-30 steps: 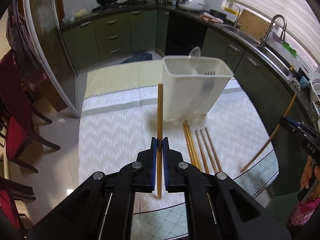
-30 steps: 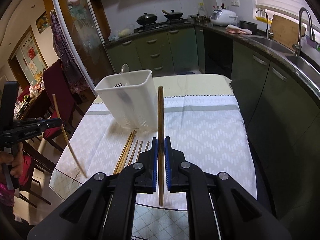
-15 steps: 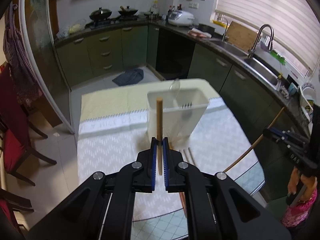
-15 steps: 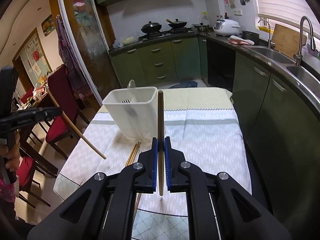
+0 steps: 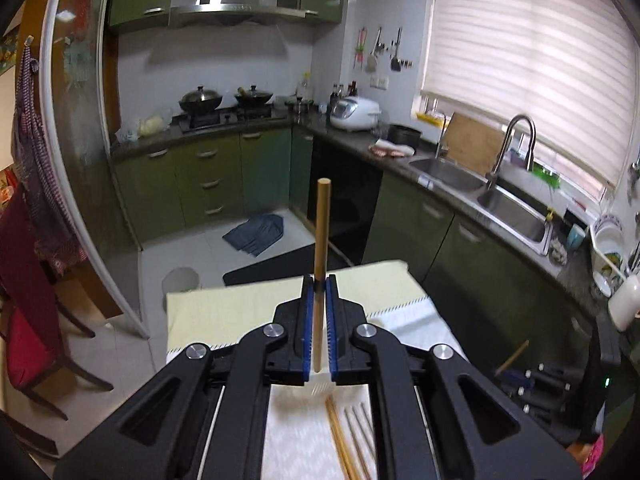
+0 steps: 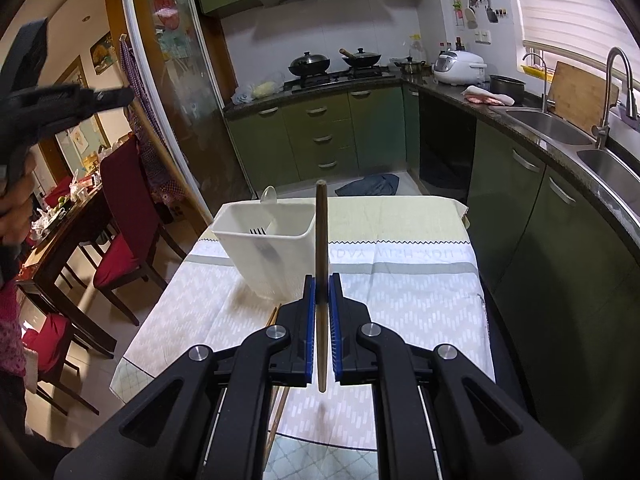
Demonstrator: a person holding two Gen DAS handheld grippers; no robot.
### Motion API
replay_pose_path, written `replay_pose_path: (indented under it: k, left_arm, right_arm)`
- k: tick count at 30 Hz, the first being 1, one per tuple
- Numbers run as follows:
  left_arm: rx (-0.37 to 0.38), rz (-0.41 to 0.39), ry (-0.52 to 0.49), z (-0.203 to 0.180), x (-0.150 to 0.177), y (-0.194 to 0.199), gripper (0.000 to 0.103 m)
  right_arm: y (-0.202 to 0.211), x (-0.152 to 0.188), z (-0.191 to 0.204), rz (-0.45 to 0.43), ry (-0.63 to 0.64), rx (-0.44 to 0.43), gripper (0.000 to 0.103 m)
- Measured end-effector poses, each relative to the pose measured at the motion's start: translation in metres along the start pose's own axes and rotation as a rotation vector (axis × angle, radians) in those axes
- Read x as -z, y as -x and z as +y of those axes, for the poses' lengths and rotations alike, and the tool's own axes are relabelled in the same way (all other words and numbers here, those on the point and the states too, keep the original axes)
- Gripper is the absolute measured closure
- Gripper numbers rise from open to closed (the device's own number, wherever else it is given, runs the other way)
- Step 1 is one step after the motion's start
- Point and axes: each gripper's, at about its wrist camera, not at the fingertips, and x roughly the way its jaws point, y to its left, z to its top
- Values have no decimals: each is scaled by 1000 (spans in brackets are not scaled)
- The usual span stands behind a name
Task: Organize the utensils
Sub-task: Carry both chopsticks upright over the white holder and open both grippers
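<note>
My left gripper [image 5: 319,280] is shut on a wooden chopstick [image 5: 322,232] that stands upright between the blue pads, high above the table. My right gripper [image 6: 322,280] is shut on a darker wooden chopstick [image 6: 321,232], also upright. A white plastic utensil holder [image 6: 266,248] stands on the tablecloth, with a fork [image 6: 258,232] and a spoon [image 6: 269,194] inside. In the left wrist view the holder is almost hidden behind the jaws. Several loose chopsticks [image 5: 348,440] lie on the cloth in front of it. The left gripper also shows in the right wrist view [image 6: 120,96], raised at the far left.
The table [image 6: 420,280] carries a white patterned cloth with a yellow far strip. Red chairs [image 6: 120,220] and a dining table stand to the left. Green kitchen cabinets, a stove and a sink [image 5: 512,208] run along the back and right. A blue cloth [image 5: 256,232] lies on the floor.
Both grippers have risen with their chopsticks. The left one has lifted and tilted up most, so the holder has dropped behind its jaws. The left gripper's chopstick has swung from slanting to upright.
</note>
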Motion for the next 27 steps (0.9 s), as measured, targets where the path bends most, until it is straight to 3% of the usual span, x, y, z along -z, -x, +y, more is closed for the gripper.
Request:
replay_pose_path:
  k: [4,12,17,22,24,26,27]
  left_arm:
    - [-4,5,5,-1,-6,-26,97]
    - [-29,111,20,10,19,-91,97]
    - [-28,180,9,14,41,-120,97]
    - [-13,197,13,21,53,-121,97]
    - [-15,189,5,22,55,-116,92]
    - [-12,183,3,23,56,-111,62]
    - [-15,172,2,24,58,-107,59]
  right_arm:
    - [0,-5,-2,-5,2,1,96]
    - [6,-28,2,-40,15,0,96]
    - [22,-59,17,-112,46,-5,96]
    - [32,-97,32,-198,64,-12,96]
    - [29,-112,36,-226,57,-22,95]
    - [19,-128,40,-245,49,-25,95]
    - [12,-134,42,-252,44,-26,95]
